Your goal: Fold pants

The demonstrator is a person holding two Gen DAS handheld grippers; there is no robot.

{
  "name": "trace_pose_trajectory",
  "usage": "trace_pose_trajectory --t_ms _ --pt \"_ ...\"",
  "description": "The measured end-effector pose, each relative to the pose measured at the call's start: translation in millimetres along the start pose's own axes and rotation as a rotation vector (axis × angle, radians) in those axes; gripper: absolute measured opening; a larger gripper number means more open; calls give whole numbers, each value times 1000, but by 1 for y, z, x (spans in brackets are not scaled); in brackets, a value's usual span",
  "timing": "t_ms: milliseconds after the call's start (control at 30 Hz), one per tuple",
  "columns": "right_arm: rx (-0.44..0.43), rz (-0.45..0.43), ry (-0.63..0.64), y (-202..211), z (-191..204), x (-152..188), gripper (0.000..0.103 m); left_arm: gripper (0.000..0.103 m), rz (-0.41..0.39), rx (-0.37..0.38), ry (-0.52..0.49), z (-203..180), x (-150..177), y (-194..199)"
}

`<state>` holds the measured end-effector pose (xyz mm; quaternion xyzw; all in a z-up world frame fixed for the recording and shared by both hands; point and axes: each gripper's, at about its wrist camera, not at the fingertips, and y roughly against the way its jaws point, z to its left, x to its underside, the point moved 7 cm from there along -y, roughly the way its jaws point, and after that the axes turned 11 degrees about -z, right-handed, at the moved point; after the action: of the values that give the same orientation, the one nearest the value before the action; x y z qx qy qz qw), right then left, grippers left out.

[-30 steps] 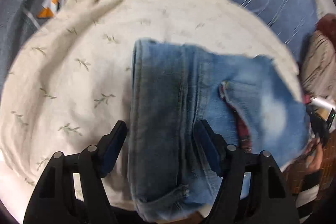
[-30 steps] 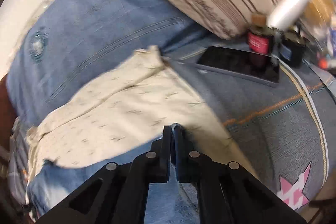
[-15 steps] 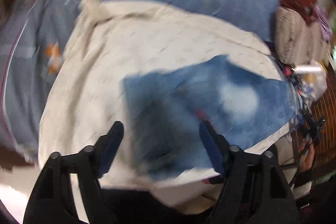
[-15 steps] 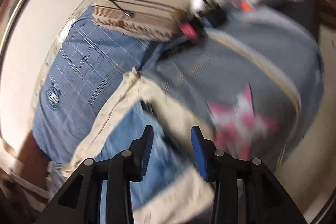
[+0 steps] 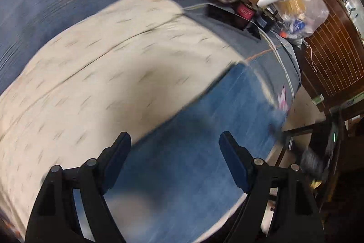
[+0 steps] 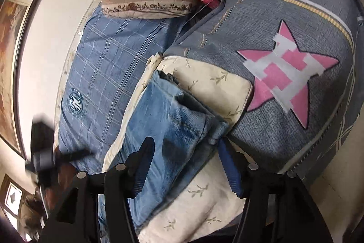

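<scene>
1. Folded jeans [image 6: 168, 129] lie as a compact bundle on the cream leaf-print cloth [image 6: 213, 83], on the bed.
2. Your right gripper [image 6: 186, 165] is spread wide, holding nothing; left gripper [image 5: 175, 161] likewise (that view is blurred).
3. Risk: the loose hem corner [image 6: 216, 133] sits just beside your right finger; snag it pulling away and the fold opens.

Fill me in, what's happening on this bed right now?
A person with a handheld gripper in each hand is folding jeans on a cream leaf-print cloth spread over the bed. The jeans lie folded into a compact stack. Both the left gripper and right gripper are open above the denim, holding nothing. The left view is motion-blurred.
</scene>
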<state>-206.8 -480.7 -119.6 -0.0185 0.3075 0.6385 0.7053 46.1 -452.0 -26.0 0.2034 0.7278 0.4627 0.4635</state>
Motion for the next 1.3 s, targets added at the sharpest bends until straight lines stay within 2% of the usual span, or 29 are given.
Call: trace_pose_trajectory --t_ms 67,167,267,333,433,500,533,567,600,633,700,767,833,967,1100,1200,1300 --pt "-8 -16 -25 8 -6 0 58 80 15 -20 -22 -14 -22 -28" --pt "-9 -35 -31 13 -10 0 58 80 70 21 -6 -28 -39 -62" --pt "-12 -46 -1 11 -7 2 59 80 138 74 -5 -41 -41 -91" --pt "-24 -55 32 6 -1 2 60 81 179 92 -42 -50 -36 -104" --pt "-40 -72 59 1 5 2 60 84 178 115 -137 -70 -32 -107" --pt "-61 -87 45 0 3 1 57 84 201 205 -178 -92 -26 -105" --pt "-67 -91 40 -1 1 0 51 84 201 234 -196 -101 -24 -105" --pt "-60 -95 39 -1 -2 0 41 84 185 234 -226 -108 -23 -104" --pt "-57 -94 34 -1 -5 0 38 84 151 215 -273 -113 -22 -105" --pt "-53 -98 24 -1 -8 -1 30 75 121 198 -314 -118 -21 -107" --pt "-46 -92 8 0 -11 -1 25 62 81 180 -318 -117 -19 -105" --pt "-16 -92 28 2 -8 -1 22 19 54 174 -308 -114 -19 -93" --pt "8 -93 69 6 1 -1 18 10 31 193 -296 -108 -19 -76" --pt "-2 -123 149 23 31 -3 15 8 -41 241 -249 -96 -20 -32" --pt "-6 -130 282 36 69 4 14 8 -90 235 -205 -84 -16 -3" --pt "-51 -101 349 37 101 20 14 9 -111 211 -157 -60 -7 18" --pt "-99 -30 427 29 135 51 14 11 -115 178 -93 -25 9 34"
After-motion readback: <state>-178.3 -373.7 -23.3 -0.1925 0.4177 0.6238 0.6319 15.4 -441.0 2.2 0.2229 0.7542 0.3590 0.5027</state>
